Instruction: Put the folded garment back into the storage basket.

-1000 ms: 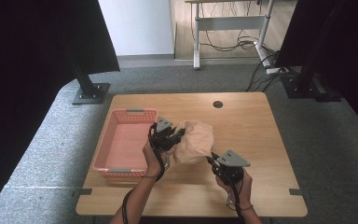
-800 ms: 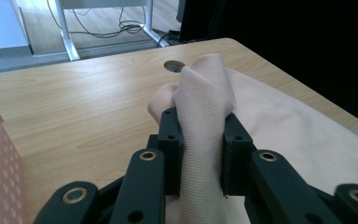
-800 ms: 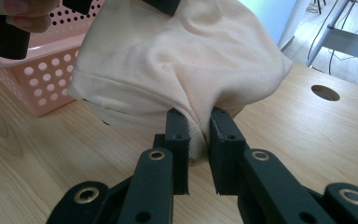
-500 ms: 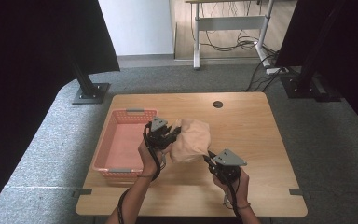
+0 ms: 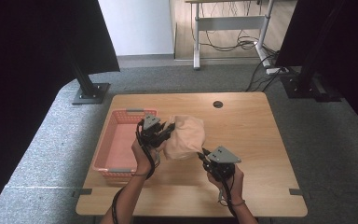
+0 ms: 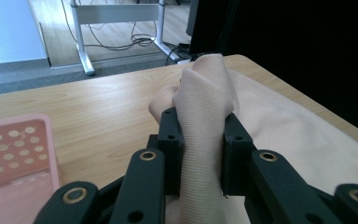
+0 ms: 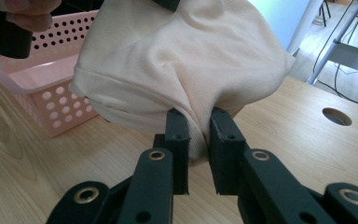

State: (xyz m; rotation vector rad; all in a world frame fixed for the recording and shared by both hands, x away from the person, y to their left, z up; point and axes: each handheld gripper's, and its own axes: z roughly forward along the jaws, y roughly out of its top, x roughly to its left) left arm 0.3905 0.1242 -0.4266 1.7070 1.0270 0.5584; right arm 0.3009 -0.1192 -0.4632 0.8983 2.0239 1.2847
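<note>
So the peach cloth hangs bunched up mid-frame in the high view, just right of the pink basket; the left gripper has its jaws clamped on a thick fold at the cloth's left edge; the right gripper, lower right of center, pinches the bottom hem; the wooden table sits underneath.

Wooden counter with a round cable hole, standing on grey carpet. Black curtains on floor stands flank both sides. Beyond: a white wall, wood flooring, and a desk frame with loose cables.
</note>
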